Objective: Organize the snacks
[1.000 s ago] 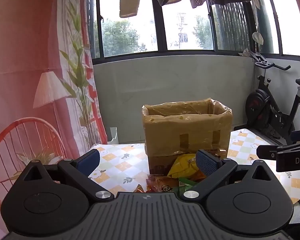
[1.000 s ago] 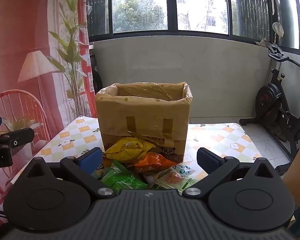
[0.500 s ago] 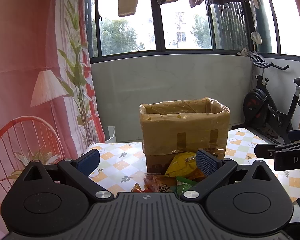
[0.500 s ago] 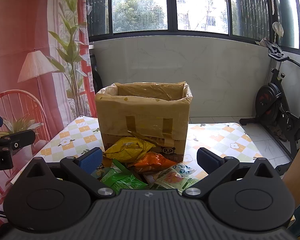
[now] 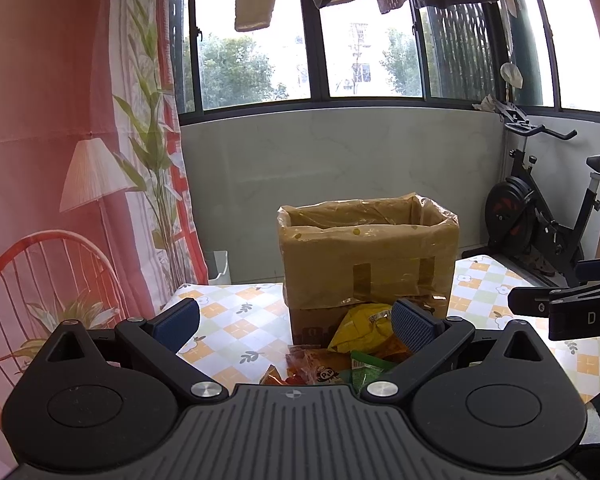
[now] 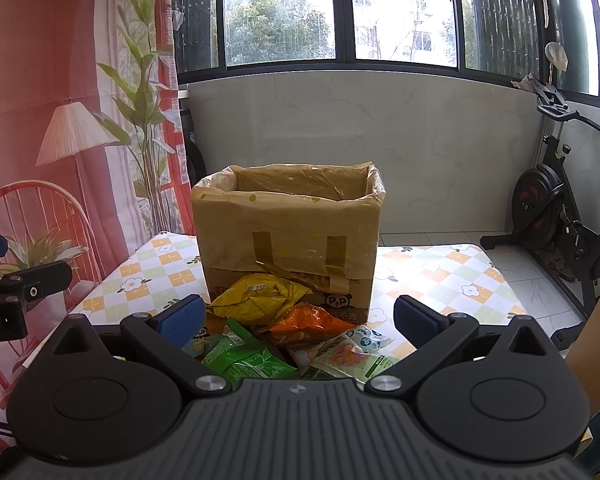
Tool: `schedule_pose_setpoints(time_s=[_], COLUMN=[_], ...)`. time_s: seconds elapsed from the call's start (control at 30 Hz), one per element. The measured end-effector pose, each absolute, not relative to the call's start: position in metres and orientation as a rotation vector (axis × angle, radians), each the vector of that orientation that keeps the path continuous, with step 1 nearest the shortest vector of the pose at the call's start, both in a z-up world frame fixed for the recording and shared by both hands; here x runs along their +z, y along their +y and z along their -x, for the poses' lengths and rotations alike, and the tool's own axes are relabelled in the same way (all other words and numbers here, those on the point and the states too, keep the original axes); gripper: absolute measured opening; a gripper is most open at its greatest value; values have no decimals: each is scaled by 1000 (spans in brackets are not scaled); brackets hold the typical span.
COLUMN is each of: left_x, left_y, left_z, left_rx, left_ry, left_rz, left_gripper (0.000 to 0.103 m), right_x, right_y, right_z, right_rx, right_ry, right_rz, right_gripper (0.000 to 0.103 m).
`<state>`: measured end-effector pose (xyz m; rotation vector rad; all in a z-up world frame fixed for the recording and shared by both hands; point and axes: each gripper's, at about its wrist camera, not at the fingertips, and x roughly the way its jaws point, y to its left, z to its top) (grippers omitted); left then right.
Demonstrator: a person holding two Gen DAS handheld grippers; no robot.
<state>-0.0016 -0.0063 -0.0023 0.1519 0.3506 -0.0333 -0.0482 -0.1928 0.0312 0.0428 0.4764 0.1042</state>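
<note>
Snack packets lay heaped on the checked tablecloth [image 6: 440, 276] against the front of the lined cardboard box [image 6: 288, 236]: a yellow bag [image 6: 256, 296] on top, an orange bag [image 6: 304, 322] and green packets [image 6: 244, 358] nearer the cameras. Both grippers hovered above the pile, jaws spread wide and gripping nothing: the left gripper [image 5: 296, 318] and the right gripper [image 6: 298, 318]. An exercise bike [image 6: 556, 208] stood beyond the table.

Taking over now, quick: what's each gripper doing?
Left gripper: open, holding nothing.
Right gripper: open, holding nothing, above the snack packets.
</note>
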Motion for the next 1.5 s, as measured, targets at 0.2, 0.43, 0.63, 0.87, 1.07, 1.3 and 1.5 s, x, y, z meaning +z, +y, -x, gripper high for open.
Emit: schedule_pose_setpoints(time_s=[0.2, 0.43, 0.63, 0.87, 1.07, 1.3, 1.5], left_x=[-3, -3, -2, -3, -3, -3, -4], left_y=[-6, -5, -5, -6, -6, -5, -5], left_z=[1, 1, 1, 1, 1, 1, 0], left_rx=[-35, -35, -35, -35, -35, -36, -39], left_ry=[349, 348, 348, 348, 348, 350, 355], left_rz=[-150, -150, -150, -150, -151, -151, -150], left_gripper=[103, 103, 103, 103, 103, 103, 103], right_x=[32, 32, 32, 31, 31, 31, 28], right_y=[-192, -193, -193, -193, -194, -192, -194], right_z=[49, 48, 48, 48, 48, 47, 49], right_rx=[103, 104, 104, 105, 106, 107, 107], right_ry=[477, 477, 479, 478, 480, 480, 484], right_rz=[-45, -45, -47, -46, -48, -48, -52], right_gripper=[102, 102, 102, 102, 102, 102, 102])
